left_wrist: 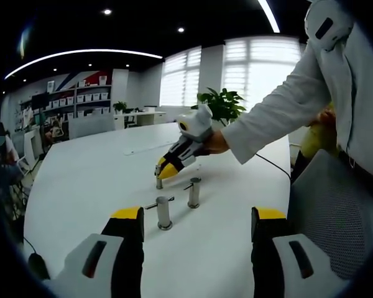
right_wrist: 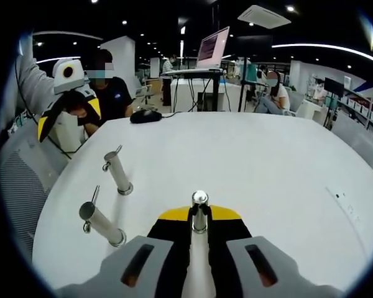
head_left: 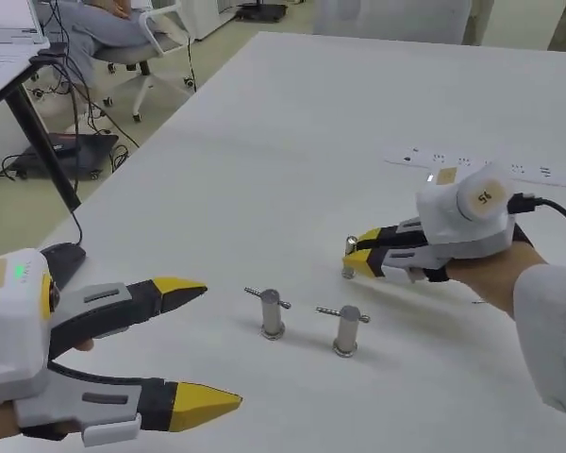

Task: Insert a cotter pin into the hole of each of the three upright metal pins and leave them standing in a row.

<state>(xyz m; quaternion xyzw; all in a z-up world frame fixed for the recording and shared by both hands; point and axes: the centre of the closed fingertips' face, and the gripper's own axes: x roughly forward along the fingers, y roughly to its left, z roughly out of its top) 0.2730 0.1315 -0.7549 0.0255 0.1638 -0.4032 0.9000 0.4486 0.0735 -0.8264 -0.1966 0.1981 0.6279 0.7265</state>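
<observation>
White workbench (head_left: 311, 132); right gripper (head_left: 360, 257) tight around one upright metal pin (right_wrist: 200, 202), left gripper (head_left: 219, 344) wide apart.

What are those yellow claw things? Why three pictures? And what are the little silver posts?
A person holds a grabber in each hand. One picture comes from a camera on the person's head; the round ones come from cameras on each grabber. The left gripper has its yellow-tipped fingers open, holding nothing. The right gripper is shut on a short upright silver metal post. Two more silver posts stand on the white table, each with a thin wire pin through its top.
</observation>
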